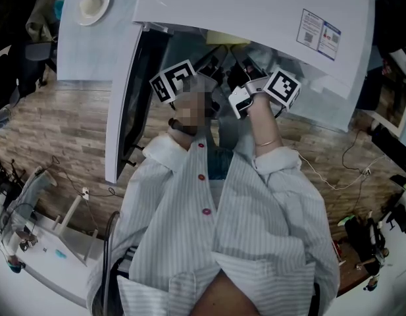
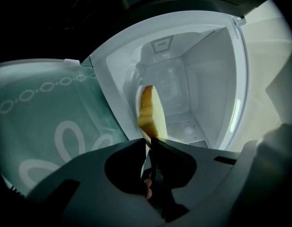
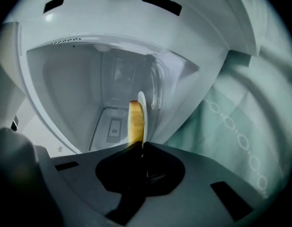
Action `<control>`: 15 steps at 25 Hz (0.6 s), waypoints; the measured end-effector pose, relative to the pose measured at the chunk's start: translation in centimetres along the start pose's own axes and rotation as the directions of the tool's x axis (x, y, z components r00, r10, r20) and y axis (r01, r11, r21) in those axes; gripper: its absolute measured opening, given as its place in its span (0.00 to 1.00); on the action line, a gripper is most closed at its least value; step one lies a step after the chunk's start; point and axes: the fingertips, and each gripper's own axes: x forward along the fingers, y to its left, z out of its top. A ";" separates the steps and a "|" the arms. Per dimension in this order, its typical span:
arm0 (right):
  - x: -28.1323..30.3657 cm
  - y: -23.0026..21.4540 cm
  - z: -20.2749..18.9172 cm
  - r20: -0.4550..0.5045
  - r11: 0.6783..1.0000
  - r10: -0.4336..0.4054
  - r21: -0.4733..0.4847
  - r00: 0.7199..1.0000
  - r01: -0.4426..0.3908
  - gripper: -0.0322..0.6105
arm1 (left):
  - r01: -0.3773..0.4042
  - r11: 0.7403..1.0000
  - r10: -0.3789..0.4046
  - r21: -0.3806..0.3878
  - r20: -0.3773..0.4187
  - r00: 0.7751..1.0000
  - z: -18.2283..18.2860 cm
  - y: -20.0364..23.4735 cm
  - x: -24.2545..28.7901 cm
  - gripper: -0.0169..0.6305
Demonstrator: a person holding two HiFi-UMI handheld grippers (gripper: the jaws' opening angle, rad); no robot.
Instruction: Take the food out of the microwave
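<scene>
A white plate (image 2: pixel 158 109) carrying a yellow piece of food (image 2: pixel 146 109) hangs edge-on at the mouth of the white microwave (image 1: pixel 255 8). My left gripper (image 2: pixel 149 142) is shut on its near rim. The right gripper view shows the same plate (image 3: pixel 142 109) and food (image 3: pixel 135 121), with my right gripper (image 3: pixel 140 145) shut on the opposite rim. In the head view my left gripper (image 1: pixel 206 71) and right gripper (image 1: pixel 241 68) reach side by side under the microwave's top edge. Behind the plate the lit cavity (image 2: pixel 198 84) is otherwise bare.
The microwave door (image 1: pixel 127 104) stands open at the left. A teal patterned cloth (image 2: pixel 46 122) lies along the opening, also in the right gripper view (image 3: pixel 240 126). A small plate (image 1: pixel 92 4) sits on the white counter at far left. Cables run over the wooden floor (image 1: pixel 58 137).
</scene>
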 end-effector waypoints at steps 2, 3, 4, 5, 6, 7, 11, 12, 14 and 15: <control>-0.2 -0.1 -0.1 0.006 1.000 -0.002 0.000 1.000 0.002 0.11 | 0.000 1.000 0.000 0.005 -0.005 1.000 -0.2 0.0 -0.1 0.09; -0.4 -0.2 -0.2 0.009 1.000 -0.004 -0.001 1.000 0.004 0.11 | 0.000 1.000 0.000 0.007 -0.008 1.000 -0.4 0.0 -0.2 0.09; -0.5 -0.3 -0.3 0.012 1.000 -0.007 -0.002 1.000 0.007 0.11 | 0.000 1.000 0.000 0.008 -0.010 1.000 -0.5 0.0 -0.3 0.09; -0.6 -0.4 -0.4 0.015 1.000 -0.010 -0.003 1.000 0.010 0.11 | 0.000 1.000 0.000 0.011 -0.013 1.000 -0.6 0.1 -0.4 0.09; -0.6 -0.5 -0.5 0.018 1.000 -0.012 -0.001 1.000 0.012 0.11 | 0.000 1.000 0.000 0.014 -0.016 1.000 -0.6 0.2 -0.4 0.09; -0.5 -0.7 -0.4 0.021 1.000 -0.014 0.000 1.000 0.014 0.11 | 0.000 1.000 0.000 0.017 -0.020 1.000 -0.6 0.4 -0.2 0.09; 0.6 -2.1 0.3 0.031 1.000 -0.021 0.009 0.999 0.020 0.11 | -0.006 1.000 0.006 0.018 -0.039 0.999 -0.4 1.8 1.2 0.09; 0.7 -2.4 0.4 0.034 1.000 -0.015 0.010 0.999 0.015 0.11 | -0.006 1.000 0.007 0.020 -0.042 0.999 -0.4 2.1 1.4 0.09; 0.8 -2.6 0.4 0.040 1.000 -0.011 0.009 0.999 0.010 0.11 | -0.007 1.000 0.008 0.027 -0.048 0.999 -0.5 2.3 1.5 0.09; 0.8 -2.6 0.3 0.041 1.000 -0.012 0.007 0.999 0.011 0.11 | -0.006 0.999 0.008 0.032 -0.049 0.999 -0.5 2.3 1.4 0.09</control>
